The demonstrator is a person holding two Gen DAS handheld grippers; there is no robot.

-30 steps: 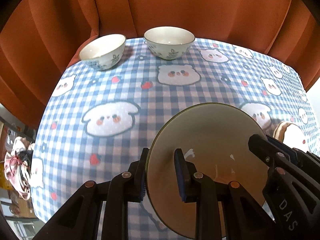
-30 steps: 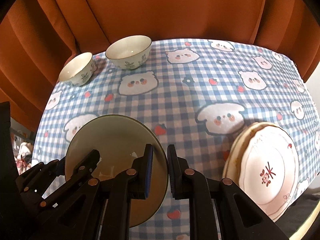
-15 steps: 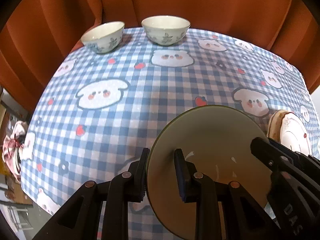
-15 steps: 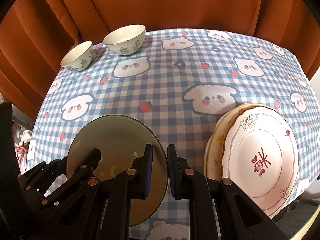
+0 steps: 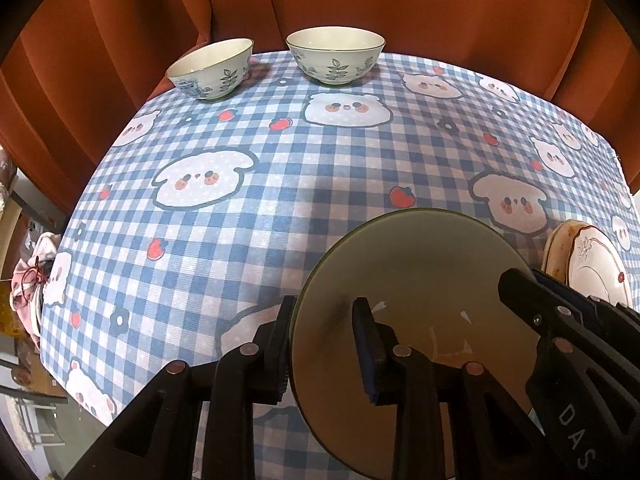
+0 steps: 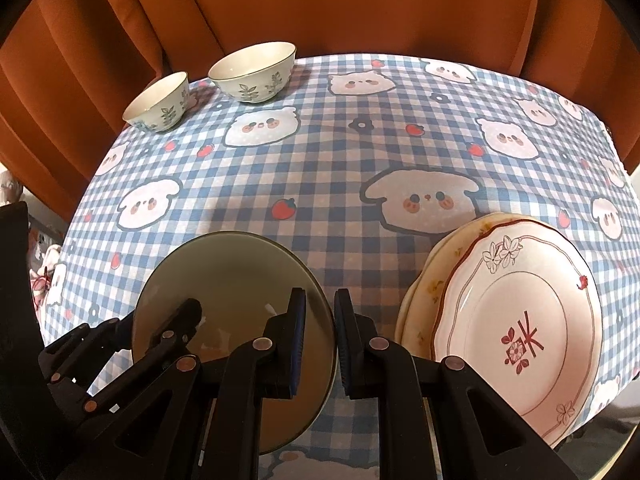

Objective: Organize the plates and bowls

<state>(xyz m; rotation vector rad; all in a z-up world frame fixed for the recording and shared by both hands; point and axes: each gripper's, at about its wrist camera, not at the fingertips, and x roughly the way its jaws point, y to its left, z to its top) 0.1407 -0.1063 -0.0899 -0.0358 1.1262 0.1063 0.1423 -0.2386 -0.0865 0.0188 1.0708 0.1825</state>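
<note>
Checked table [image 5: 280, 184] has dropped away over the last second, bowls up top: green plate [image 5: 420, 280] now airborne, rim pinched both sides by left gripper [image 5: 324, 344] and right gripper [image 6: 318, 336], heading for the plate stack [image 6: 520, 320] lower right.

A home dining spot: cartoon-print checked tablecloth [image 5: 280, 208], rust-orange curtain [image 5: 400, 4] behind.

Rust-orange curtain [image 5: 360, 0] behind checkered tablecloth [image 5: 280, 184]

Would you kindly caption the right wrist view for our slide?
Both tongs grip a round olive-green plate above the blue checked tablecloth, beside stacked floral-rimmed white plates.
</note>
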